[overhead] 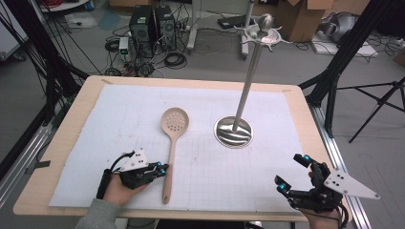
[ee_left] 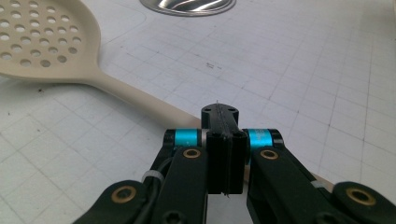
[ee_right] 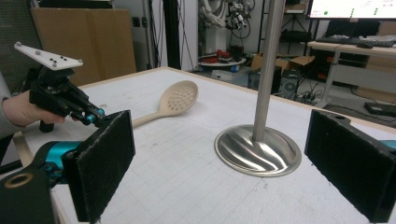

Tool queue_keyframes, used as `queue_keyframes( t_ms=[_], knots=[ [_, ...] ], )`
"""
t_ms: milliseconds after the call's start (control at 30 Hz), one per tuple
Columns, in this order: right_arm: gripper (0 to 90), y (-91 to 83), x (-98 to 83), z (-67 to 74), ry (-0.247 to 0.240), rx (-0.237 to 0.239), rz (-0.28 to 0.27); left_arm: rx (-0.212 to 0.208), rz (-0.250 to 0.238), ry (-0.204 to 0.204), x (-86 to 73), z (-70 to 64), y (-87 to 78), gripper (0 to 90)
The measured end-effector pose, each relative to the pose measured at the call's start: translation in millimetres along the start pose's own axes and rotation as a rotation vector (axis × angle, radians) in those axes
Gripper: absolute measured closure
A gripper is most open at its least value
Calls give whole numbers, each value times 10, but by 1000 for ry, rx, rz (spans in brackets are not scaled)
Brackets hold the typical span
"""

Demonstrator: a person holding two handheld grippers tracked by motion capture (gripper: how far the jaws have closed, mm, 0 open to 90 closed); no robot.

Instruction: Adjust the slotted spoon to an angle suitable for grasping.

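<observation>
The left claw (overhead: pixel 162 169) is sitting low at the near left of the table (overhead: pixel 90 93), its jaws pressed flat together with nothing between them, right beside the handle of the beige slotted spoon (overhead: pixel 173 138), which is lying flat with its perforated bowl toward the far side. To take the spoon well, the jaws likely need spreading first, then straddling the handle squarely – not the bowl (too broad). The right claw (overhead: pixel 292 172) is waiting wide apart and holding nothing at the near right. The left gripper view is showing the handle passing under the shut jaws; the right gripper view is showing the steel stand (ee_right: pixel 258 144) between its pads (ee_right: pixel 100 163) – base and upright pole.
</observation>
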State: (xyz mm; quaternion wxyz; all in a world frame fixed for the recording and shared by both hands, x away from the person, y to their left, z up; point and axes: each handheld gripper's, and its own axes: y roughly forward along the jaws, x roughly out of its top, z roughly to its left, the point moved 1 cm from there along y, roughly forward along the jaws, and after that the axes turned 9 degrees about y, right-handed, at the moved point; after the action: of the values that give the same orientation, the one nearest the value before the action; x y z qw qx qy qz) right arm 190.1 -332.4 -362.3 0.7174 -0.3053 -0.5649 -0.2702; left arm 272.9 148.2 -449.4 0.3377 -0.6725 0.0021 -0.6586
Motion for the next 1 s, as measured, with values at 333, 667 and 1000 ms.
queue_keyframes(
  t_ms=[333, 667, 1000],
  knots=[
    [74, -6, 0, 6, 2, 0, 1, -5, 58, 4, -9, 14, 8, 896],
    [74, 31, -15, 20, -4, 7, 16, -23, 114, -7, -14, 15, 40, 896],
    [74, 61, 5, 25, -8, 14, 10, -28, 125, -1, 56, -53, 155, 896]
  ],
)
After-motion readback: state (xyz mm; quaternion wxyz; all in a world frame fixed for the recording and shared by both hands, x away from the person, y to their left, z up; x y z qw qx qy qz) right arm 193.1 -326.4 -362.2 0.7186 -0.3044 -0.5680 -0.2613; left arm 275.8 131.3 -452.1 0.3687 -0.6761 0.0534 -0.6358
